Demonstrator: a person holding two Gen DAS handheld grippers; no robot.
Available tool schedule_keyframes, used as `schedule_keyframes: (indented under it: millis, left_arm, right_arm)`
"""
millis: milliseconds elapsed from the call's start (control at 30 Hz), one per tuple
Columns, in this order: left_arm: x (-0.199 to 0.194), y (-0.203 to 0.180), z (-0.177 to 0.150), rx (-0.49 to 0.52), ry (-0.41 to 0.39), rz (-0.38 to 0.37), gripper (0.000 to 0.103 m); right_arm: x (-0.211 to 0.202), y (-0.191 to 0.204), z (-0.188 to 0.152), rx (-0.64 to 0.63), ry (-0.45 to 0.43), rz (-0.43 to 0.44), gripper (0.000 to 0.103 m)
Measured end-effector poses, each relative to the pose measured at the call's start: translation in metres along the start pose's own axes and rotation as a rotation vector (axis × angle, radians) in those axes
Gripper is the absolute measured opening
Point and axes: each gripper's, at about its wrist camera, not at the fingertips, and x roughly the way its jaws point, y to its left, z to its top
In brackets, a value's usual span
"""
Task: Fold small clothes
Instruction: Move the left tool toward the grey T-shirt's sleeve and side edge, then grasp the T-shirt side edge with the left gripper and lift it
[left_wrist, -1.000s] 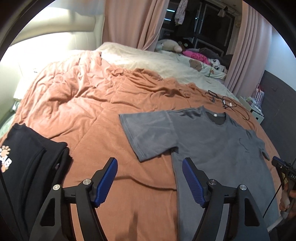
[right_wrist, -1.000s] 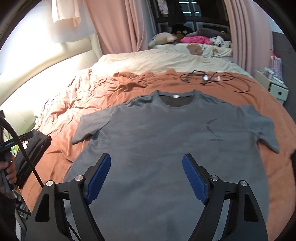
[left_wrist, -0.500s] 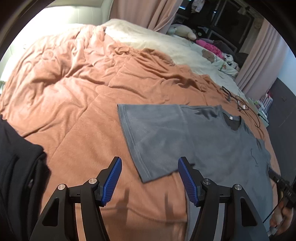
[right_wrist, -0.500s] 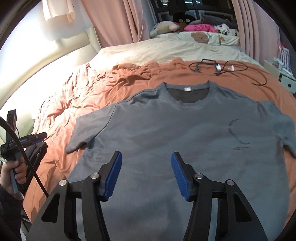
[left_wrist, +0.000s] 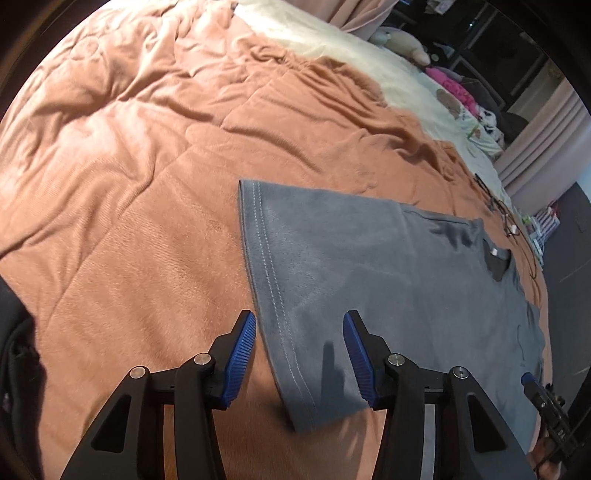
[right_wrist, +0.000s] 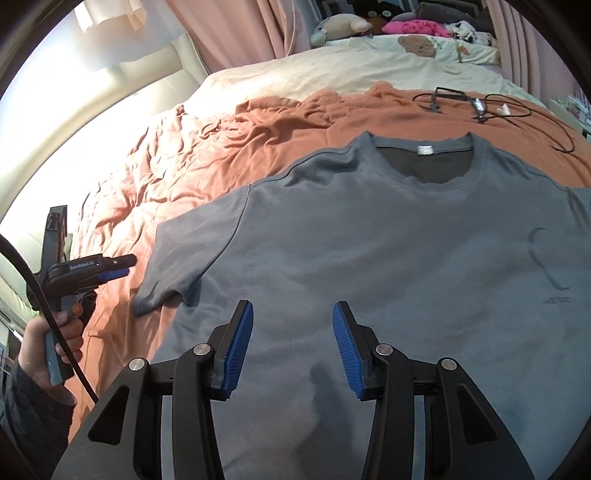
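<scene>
A grey T-shirt (right_wrist: 388, 251) lies flat and face up on the orange blanket, collar towards the far side. In the left wrist view its left sleeve (left_wrist: 314, 258) stretches out in front of my left gripper (left_wrist: 299, 350), which hangs open just above the sleeve's hem with the cloth between its blue pads but not pinched. My right gripper (right_wrist: 291, 343) is open over the shirt's lower body, holding nothing. In the right wrist view the left gripper (right_wrist: 96, 269) shows at the far left, held in a hand (right_wrist: 40, 354).
An orange blanket (left_wrist: 129, 166) covers the near part of the bed and a cream sheet (right_wrist: 351, 70) the far part. Black cables (right_wrist: 491, 107) lie beyond the collar. Dark folded clothes (left_wrist: 14, 354) sit at the left edge. Soft toys and pink curtains stand at the back.
My left gripper has moved forward and down onto the left sleeve's hem. My right gripper has dropped closer to the shirt's body, and both sets of jaws have narrowed somewhat.
</scene>
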Motion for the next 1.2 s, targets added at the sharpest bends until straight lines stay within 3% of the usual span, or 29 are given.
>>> schedule_keyframes:
  millis: [333,400,467,833,1200]
  left_arm:
    - [0.038,0.006,0.008,-0.022,0.060,0.071,0.042]
    - [0.040,0.007,0.012,-0.032,0.052,0.128,0.022]
    - [0.040,0.008,0.017,-0.049,0.058,0.130,0.005]
    - [0.000,-0.003,0.036,-0.041,0.008,0.028,0.003]
    - [-0.032,-0.047,0.052,0.033,-0.027,-0.047,0.003]
  right_arm:
    - [0.047,0.011,0.017,0.047,0.051,0.041,0.036]
    - [0.056,0.012,0.019,0.064,0.067,0.058,0.030]
    - [0.066,0.013,0.023,0.090,0.084,0.087,0.020]
    - [0.125,0.024,0.032,0.201,0.146,0.202,0.001]
    - [0.166,0.030,0.040,0.300,0.184,0.268,0.000]
